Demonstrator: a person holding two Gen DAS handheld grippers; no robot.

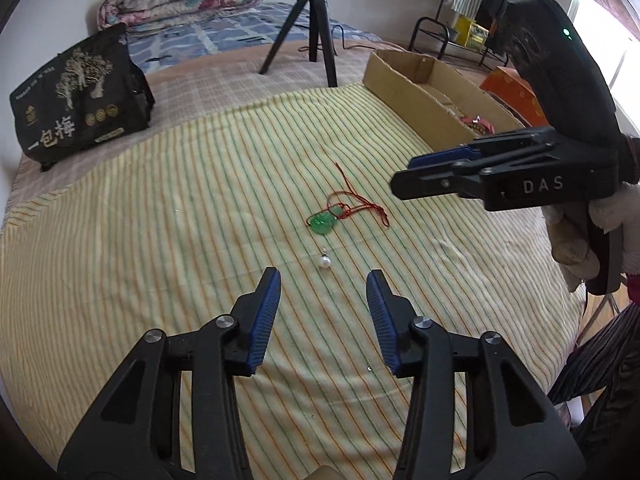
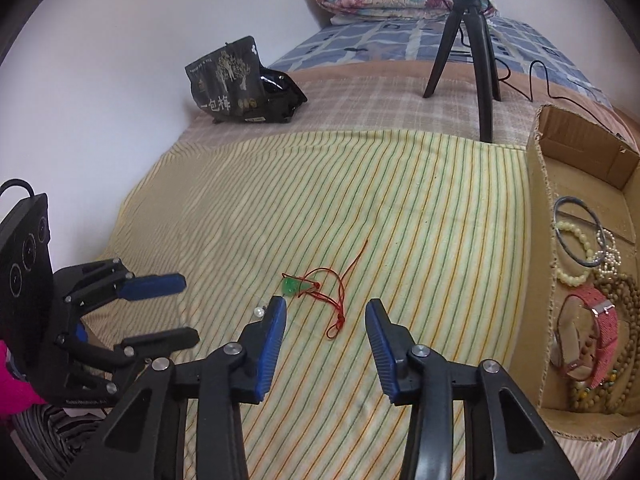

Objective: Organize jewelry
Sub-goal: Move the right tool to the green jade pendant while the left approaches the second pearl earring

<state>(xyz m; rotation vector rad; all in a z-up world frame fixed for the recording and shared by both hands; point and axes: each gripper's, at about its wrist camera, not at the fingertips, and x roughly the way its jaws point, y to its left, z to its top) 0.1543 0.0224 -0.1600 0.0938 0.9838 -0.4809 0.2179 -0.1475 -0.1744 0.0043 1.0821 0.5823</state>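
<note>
Hovering over striped cloth (image 1: 160, 240), both grippers' ribbed blue fingers (image 1: 264, 320) half-spread, empty, near glassy green pendant (image 1: 323, 225).

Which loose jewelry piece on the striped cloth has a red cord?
The green pendant, trailing a red cord; the pearl earring beside it has none.

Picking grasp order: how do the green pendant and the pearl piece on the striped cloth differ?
The green pendant is larger and strung on a loose red cord; the pearl piece is small, white and round, with no cord visible. The pendant lies farther from the left gripper; the pearl lies just ahead of it. Both rest untouched on the striped cloth.
</note>
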